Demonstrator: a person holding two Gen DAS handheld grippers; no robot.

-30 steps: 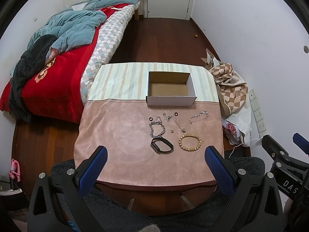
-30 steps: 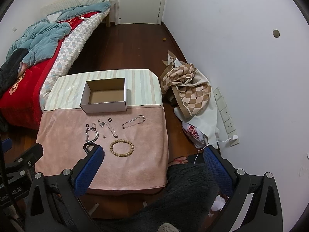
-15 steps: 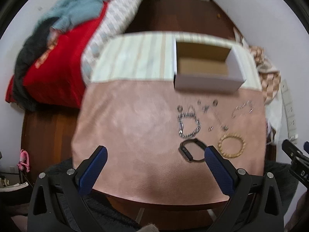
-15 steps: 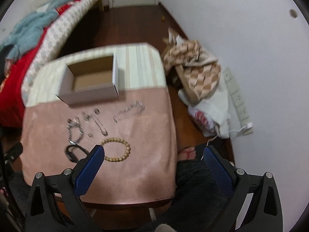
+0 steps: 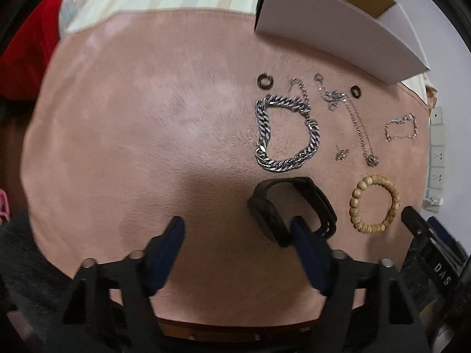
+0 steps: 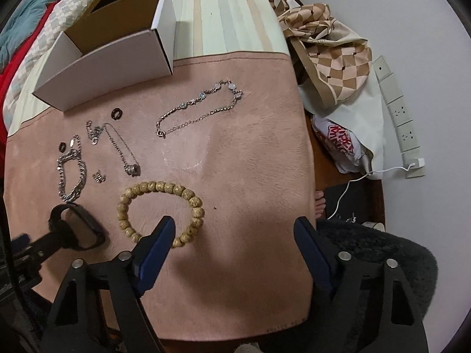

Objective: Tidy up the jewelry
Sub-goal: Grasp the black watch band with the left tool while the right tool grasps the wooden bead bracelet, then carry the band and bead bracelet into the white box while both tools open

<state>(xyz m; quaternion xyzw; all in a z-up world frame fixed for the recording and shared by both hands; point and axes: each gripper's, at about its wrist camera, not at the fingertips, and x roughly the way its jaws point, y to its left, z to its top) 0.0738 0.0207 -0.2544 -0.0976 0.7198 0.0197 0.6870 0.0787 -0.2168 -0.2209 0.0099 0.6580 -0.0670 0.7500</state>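
Jewelry lies on a pink cloth (image 5: 147, 147). A black wristband (image 5: 290, 211) (image 6: 78, 226), a heavy silver chain bracelet (image 5: 284, 132) (image 6: 72, 176), a wooden bead bracelet (image 5: 374, 203) (image 6: 160, 210), a thin necklace (image 5: 357, 123) (image 6: 123, 150), a jewelled silver bracelet (image 6: 200, 111) (image 5: 401, 126), two dark rings (image 5: 265, 81) (image 6: 116, 114) and a small earring (image 5: 341, 154) lie there. An open white box (image 5: 338, 29) (image 6: 112, 50) stands behind them. My left gripper (image 5: 238, 229) is open, its right finger over the wristband. My right gripper (image 6: 235, 229) is open, its left finger over the bead bracelet.
A striped cloth (image 6: 223, 20) covers the table's far part. A bed with red and blue covers (image 6: 26, 35) is at the left. A checkered bag (image 6: 332, 53), a plastic bag (image 6: 341, 144) and a power strip (image 6: 400, 117) lie by the right wall.
Both grippers have dropped and moved forward over the table, so the jewelry looks much larger. The left one now reaches the wristband, the right one the bead bracelet. Both stay open.
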